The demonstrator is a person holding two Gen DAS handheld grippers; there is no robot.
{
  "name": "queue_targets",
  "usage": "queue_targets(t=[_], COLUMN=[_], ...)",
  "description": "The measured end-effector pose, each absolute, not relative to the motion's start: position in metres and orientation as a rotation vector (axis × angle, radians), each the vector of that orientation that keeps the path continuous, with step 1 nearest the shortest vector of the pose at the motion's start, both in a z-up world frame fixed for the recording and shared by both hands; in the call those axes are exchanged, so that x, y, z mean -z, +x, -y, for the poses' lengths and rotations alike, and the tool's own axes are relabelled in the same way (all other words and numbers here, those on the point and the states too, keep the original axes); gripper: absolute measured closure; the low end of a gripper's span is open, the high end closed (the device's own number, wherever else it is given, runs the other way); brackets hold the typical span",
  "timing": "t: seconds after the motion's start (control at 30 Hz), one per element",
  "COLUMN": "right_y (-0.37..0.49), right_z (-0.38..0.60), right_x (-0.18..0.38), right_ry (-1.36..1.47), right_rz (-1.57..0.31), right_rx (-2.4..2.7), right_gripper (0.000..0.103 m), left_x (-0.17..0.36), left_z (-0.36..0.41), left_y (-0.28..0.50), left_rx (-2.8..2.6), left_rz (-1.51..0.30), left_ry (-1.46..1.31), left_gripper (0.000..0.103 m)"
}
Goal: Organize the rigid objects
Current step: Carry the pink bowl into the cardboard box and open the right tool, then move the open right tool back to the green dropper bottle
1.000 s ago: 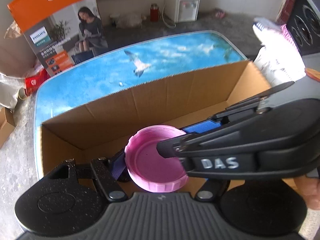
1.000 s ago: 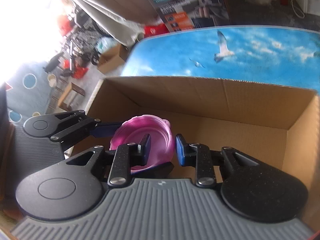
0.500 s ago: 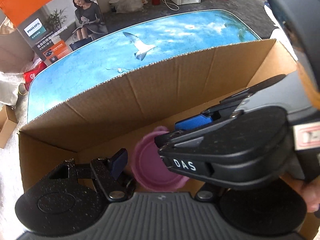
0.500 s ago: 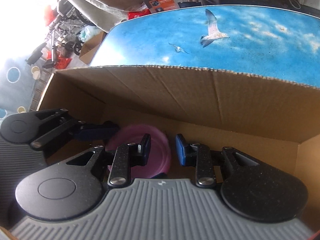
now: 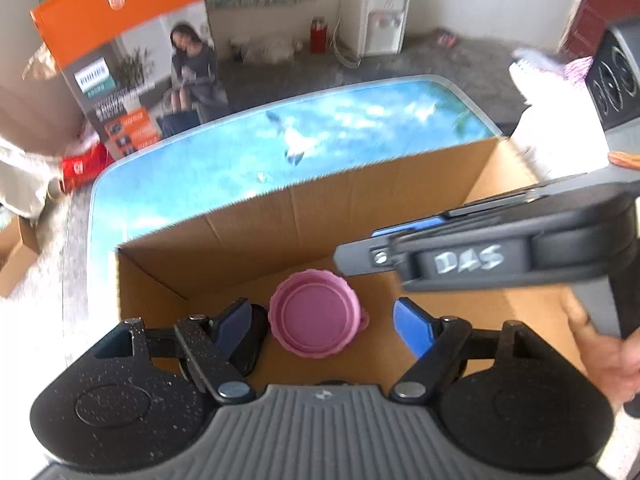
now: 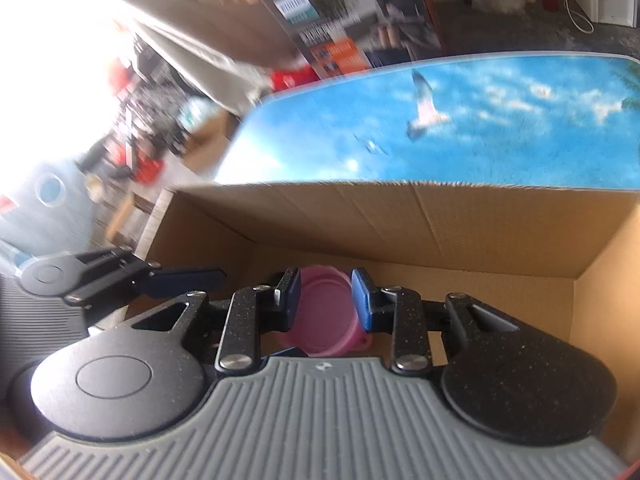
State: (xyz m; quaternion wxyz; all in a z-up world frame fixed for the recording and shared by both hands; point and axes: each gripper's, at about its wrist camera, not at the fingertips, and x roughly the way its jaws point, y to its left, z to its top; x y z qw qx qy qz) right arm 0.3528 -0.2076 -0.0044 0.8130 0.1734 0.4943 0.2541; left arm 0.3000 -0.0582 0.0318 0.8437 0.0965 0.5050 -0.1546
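Cardboard box (image 5: 248,236) floor: pink lid (image 5: 316,314) flat, walls apart; left gripper (image 5: 328,320) open.

A matt pink plastic lid (image 5: 316,320) is seen low in the frame, on dull brown corrugated cardboard (image 5: 256,236). Above, a glossy printed tabletop (image 6: 480,128) is shown.

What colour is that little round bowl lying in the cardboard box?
Pink. The bowl shows best in the left wrist view, resting on the cardboard box floor.
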Motion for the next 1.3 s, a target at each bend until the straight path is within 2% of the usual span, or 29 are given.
queue_targets(t=[0.17,0.23,0.43,0.63,0.77,0.87,1.0,1.3], right_y=[0.299,0.268,0.162,0.082,0.047,0.034,0.027,0.037], right_z=[0.237,0.251,0.287,0.307,0.311,0.311,0.301,0.275], right_x=[-0.040,-0.057,-0.088,-0.064,-0.036,-0.012,0.009,0.011], right_ry=[0.478,0.504,0.463,0.438,0.453,0.483,0.488,0.384], right_rz=[-0.918,-0.851,-0.636,-0.591,-0.607,-0.644,-0.702,-0.715], right_rx=[-0.596,-0.599,-0.534,-0.415,-0.360,-0.347,-0.344,-0.329], right_gripper=[0.071,0.066,0.051,0.050,0.050,0.050,0.050,0.050], left_x=[-0.072,-0.087,-0.103,-0.076,-0.040,-0.010,0.018,0.037], left_z=[0.051,0.045,0.045,0.053,0.050,0.052,0.056,0.065], left_y=[0.256,0.236,0.170,0.117,0.091,0.080,0.070,0.054], left_rx=[0.377,0.449,0.515,0.470,0.465,0.456,0.464,0.549], left_rz=[-0.946,-0.890,-0.785,-0.762,-0.809,-0.846,-0.884,-0.878], left_ry=[0.184,0.152,0.172,0.184,0.102,0.063,0.048,0.083], left_gripper=[0.017,0.009,0.007,0.005,0.005,0.001,0.000,0.000])
